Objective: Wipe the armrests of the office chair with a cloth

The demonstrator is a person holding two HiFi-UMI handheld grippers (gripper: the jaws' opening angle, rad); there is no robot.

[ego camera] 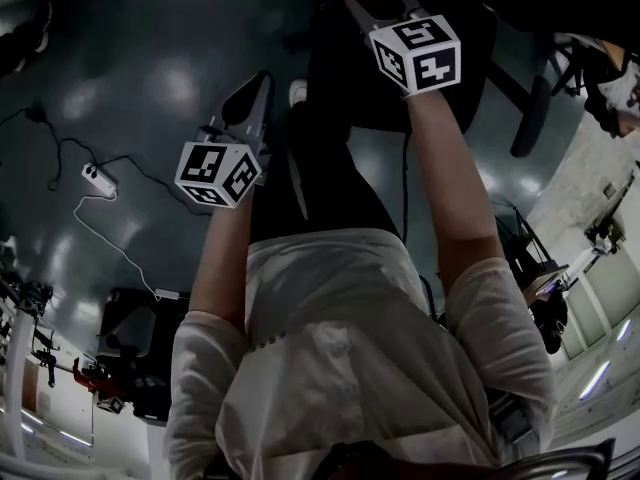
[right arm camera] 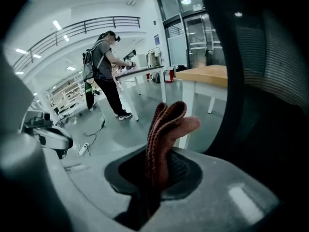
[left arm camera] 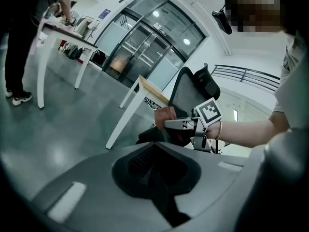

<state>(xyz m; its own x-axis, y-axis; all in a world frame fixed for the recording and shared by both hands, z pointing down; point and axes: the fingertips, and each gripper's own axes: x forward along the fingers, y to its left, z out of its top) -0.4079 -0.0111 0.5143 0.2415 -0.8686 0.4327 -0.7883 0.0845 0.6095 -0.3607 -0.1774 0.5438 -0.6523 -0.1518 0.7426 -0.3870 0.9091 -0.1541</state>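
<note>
Right gripper (right arm camera: 155,175) grips a folded rust-red cloth (right arm camera: 166,127), its looped end standing up above the closed jaws. The left gripper (left arm camera: 159,178) has its jaws drawn together with nothing between them.

Seen from the left gripper view, the right gripper holds the cloth just in front of the black mesh back of the office chair (left arm camera: 190,88). Whether the cloth touches the chair cannot be told, and the armrests cannot be picked out.

From the head view, both of the person's arms reach forward and down. The right one is farther out over the dark chair, and the left one is nearer the body, beside a dark trouser leg (ego camera: 320,183).

On the grey polished floor (ego camera: 150,68) a white power strip (ego camera: 97,177) and its cable lie off to the person's left.

A white-legged table with a wooden top (right arm camera: 207,74) stands close behind the chair. Farther off, a second person (right arm camera: 104,57) stands at another table (right arm camera: 140,70) before tall glass doors (left arm camera: 145,47).
</note>
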